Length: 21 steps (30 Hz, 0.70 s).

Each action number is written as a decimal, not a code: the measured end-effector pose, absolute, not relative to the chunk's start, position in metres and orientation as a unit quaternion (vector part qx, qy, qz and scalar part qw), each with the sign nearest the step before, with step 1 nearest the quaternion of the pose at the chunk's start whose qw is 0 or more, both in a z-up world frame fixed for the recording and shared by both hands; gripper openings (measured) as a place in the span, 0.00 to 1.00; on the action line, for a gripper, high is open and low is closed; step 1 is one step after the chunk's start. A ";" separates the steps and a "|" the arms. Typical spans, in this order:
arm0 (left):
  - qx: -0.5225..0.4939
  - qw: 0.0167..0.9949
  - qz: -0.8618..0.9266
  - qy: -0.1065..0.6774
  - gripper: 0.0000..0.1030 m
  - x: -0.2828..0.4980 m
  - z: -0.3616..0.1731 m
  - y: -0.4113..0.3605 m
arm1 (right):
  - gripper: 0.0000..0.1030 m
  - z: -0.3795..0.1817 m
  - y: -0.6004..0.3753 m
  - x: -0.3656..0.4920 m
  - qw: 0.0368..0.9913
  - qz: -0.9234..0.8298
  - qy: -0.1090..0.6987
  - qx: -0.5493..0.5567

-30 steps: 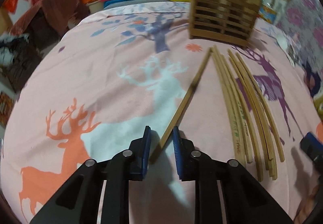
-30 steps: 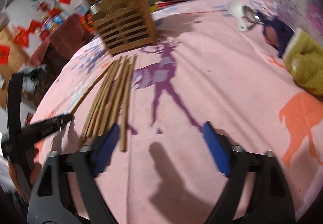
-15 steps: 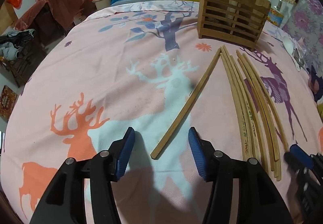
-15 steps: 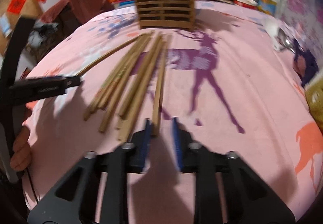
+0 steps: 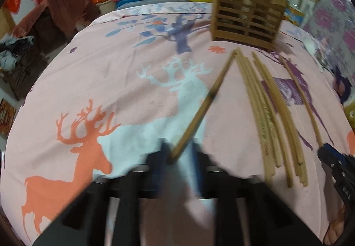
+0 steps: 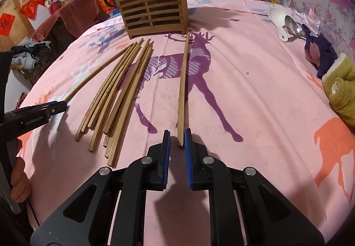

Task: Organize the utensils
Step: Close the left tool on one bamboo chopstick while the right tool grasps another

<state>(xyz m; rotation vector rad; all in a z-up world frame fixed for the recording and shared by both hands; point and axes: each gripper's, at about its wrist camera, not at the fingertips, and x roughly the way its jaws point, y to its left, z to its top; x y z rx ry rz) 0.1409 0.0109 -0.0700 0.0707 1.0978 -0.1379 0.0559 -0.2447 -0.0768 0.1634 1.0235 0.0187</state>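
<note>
Both hands are on the pick-up. The right gripper (image 6: 177,140) has one chopstick (image 6: 183,86) by its near end, jaws nearly together but easing open a touch, the stick pointing at the wooden utensil holder (image 6: 153,8). The left gripper (image 5: 179,152), blurred, is closing its jaws on the near end of a separate chopstick (image 5: 206,104). The remaining chopsticks (image 6: 117,92) lie fanned on the deer-print bench cloth (image 6: 255,90). Next, I'd say: lift both and carry them tip-first into a holder slot.
</note>
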 end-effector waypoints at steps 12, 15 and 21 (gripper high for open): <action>0.020 0.845 -0.104 0.524 0.25 0.136 -0.071 0.005 | 0.12 -0.077 -0.244 0.056 0.867 0.007 0.492 0.074; 0.048 0.848 -0.097 0.519 0.25 0.133 -0.071 -0.002 | 0.07 -0.077 -0.245 0.055 0.868 0.006 0.491 0.077; 0.024 0.845 -0.121 0.520 0.07 0.132 -0.068 0.003 | 0.07 -0.070 -0.245 0.050 0.879 0.004 0.470 0.076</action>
